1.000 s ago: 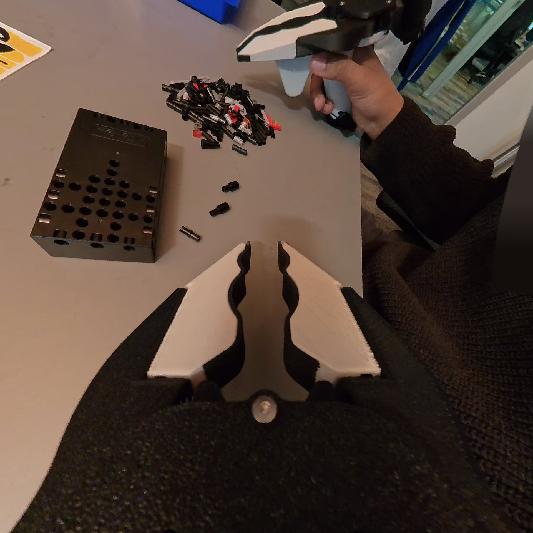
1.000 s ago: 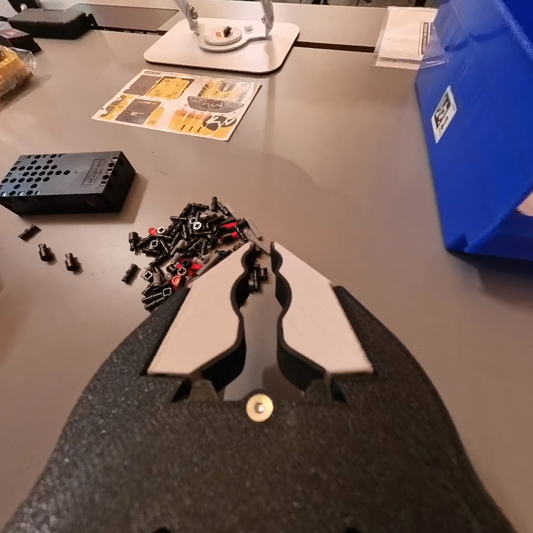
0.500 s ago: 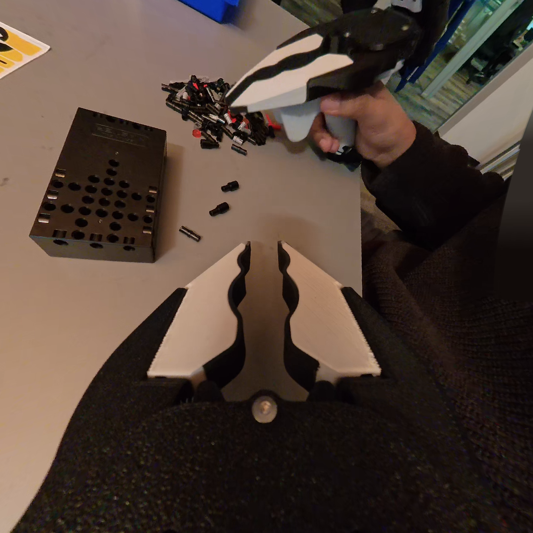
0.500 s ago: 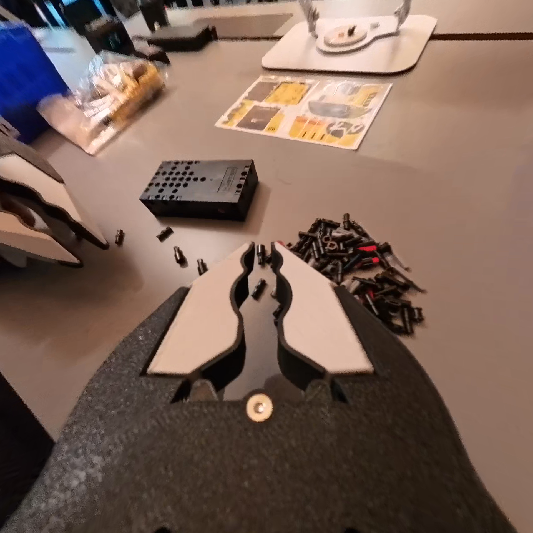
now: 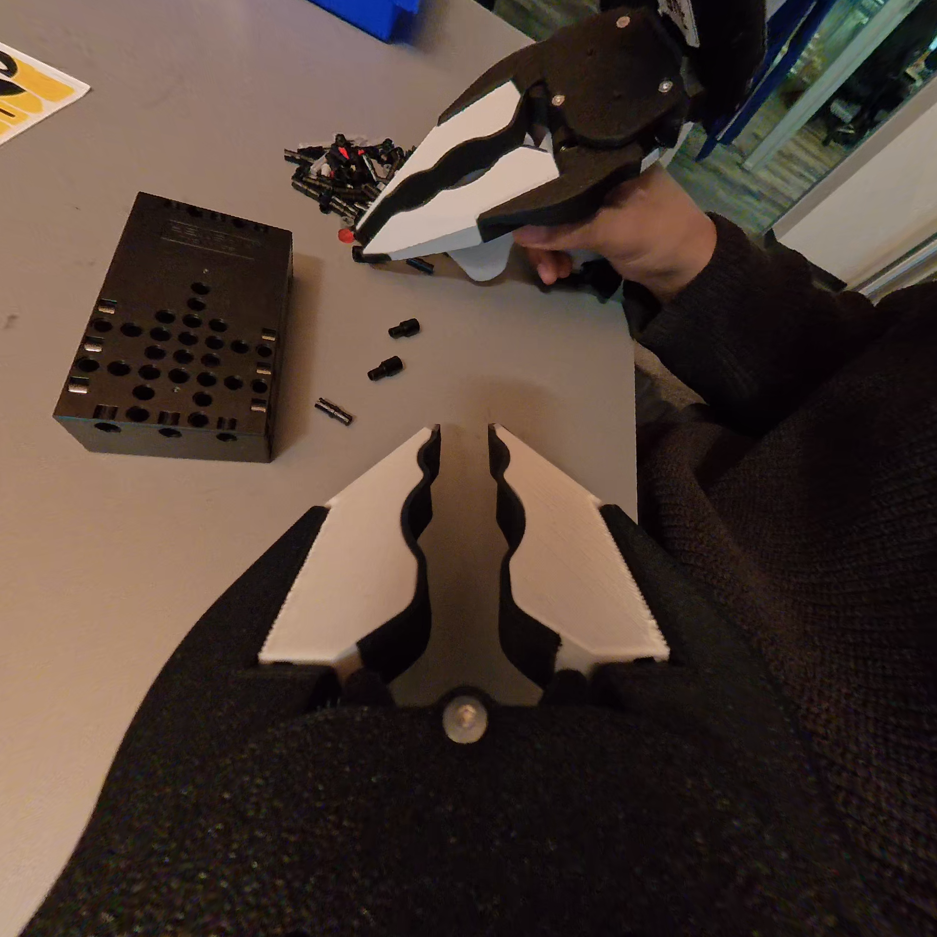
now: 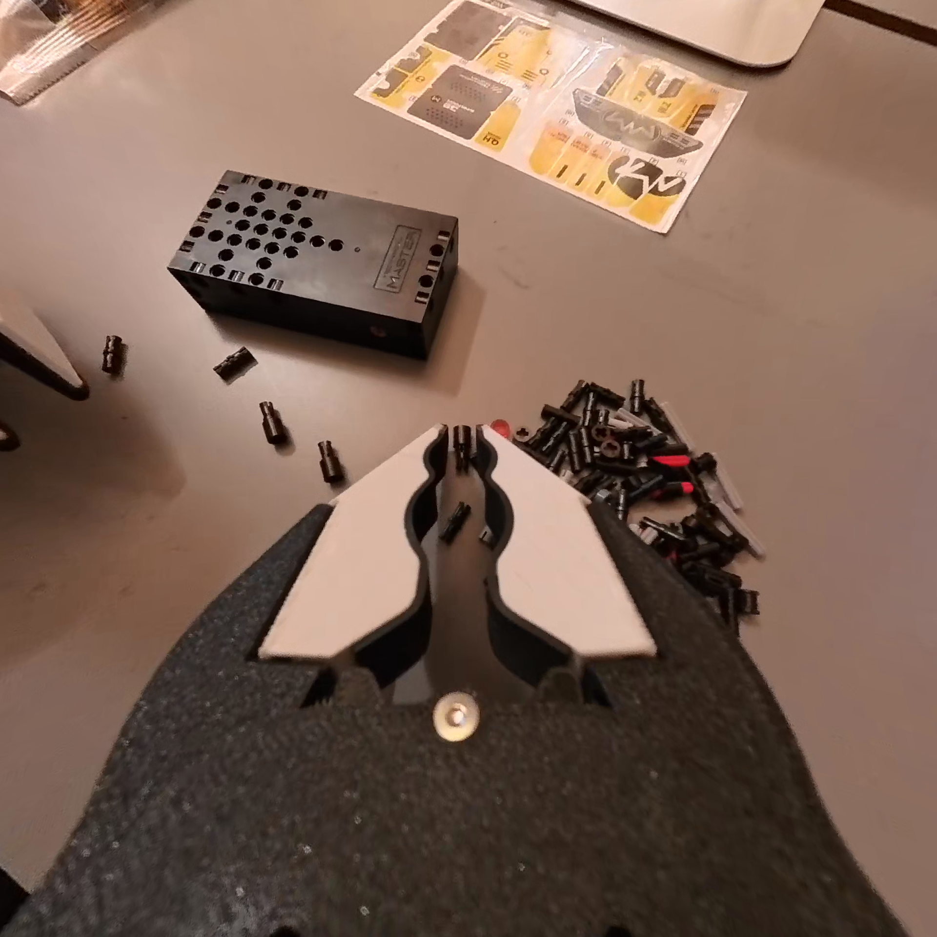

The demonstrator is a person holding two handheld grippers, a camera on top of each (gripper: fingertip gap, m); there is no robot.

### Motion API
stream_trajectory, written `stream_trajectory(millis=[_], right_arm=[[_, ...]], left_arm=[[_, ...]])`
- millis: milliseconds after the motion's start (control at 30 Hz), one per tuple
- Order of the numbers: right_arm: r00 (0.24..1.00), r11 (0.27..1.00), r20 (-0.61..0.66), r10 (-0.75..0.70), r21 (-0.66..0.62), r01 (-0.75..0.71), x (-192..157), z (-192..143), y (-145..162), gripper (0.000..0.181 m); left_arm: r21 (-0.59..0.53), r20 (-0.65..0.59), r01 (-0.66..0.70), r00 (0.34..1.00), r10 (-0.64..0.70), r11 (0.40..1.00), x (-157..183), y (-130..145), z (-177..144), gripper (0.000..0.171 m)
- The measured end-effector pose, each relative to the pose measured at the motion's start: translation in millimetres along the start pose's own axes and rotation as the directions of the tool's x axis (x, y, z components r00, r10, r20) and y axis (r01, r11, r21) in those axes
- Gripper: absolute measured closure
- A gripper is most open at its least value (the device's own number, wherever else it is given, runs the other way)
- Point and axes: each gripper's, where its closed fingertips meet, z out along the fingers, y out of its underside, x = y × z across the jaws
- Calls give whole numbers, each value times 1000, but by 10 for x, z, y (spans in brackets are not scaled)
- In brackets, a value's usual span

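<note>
Right gripper (image 6: 460, 431) – narrow, tips low at the edge of the pin pile (image 6: 634, 481), one black pin (image 6: 461, 446) between them; clamped or not, I cannot tell
Left gripper (image 5: 464, 431) – parted, empty, above bare desk (image 5: 152, 557) near its edge
Black perforated block (image 6: 314, 263) – flat, every hole I see dark
Loose pins (image 6: 274, 423) – four, beside the block
Desk – grey; sticker sheet (image 6: 557, 111) beyond; blue bin (image 5: 370, 15) at the far edge

The bench (image 6: 659, 314) looked smooth, matt grey. The perforated block (image 6: 324, 263) was glossy black plastic, as were the small pins (image 6: 634, 476). The sticker sheet (image 6: 557, 106) shone like glossy paper. A knitted sleeve (image 5: 811, 507) looked coarse.
</note>
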Motion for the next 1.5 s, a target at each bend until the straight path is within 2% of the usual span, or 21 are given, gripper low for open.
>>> stream_trajectory(millis=[367,533,633,833,1500], right_arm=[[996,996,-24,-85,-21,85,-58,24,23,173],[975,974,95,-200,130,187,-364,-116,-134,173],[936,948,184,-299,172,269,-634,-165,-128,173],[894,911,178,-412,66,407,-750,-30,52,173],[899,916,176,-402,82,393,-737,-47,24,173]], left_arm=[[-1,2,-6,1000,6,1000,5,2,1,154],[-3,2,-2,1000,2,1000,3,3,4,154],[-6,1,1,1000,-1,1000,0,8,8,154],[-4,1,1,1000,-1,1000,0,5,5,154],[-2,3,-6,1000,6,1000,2,4,4,154]])
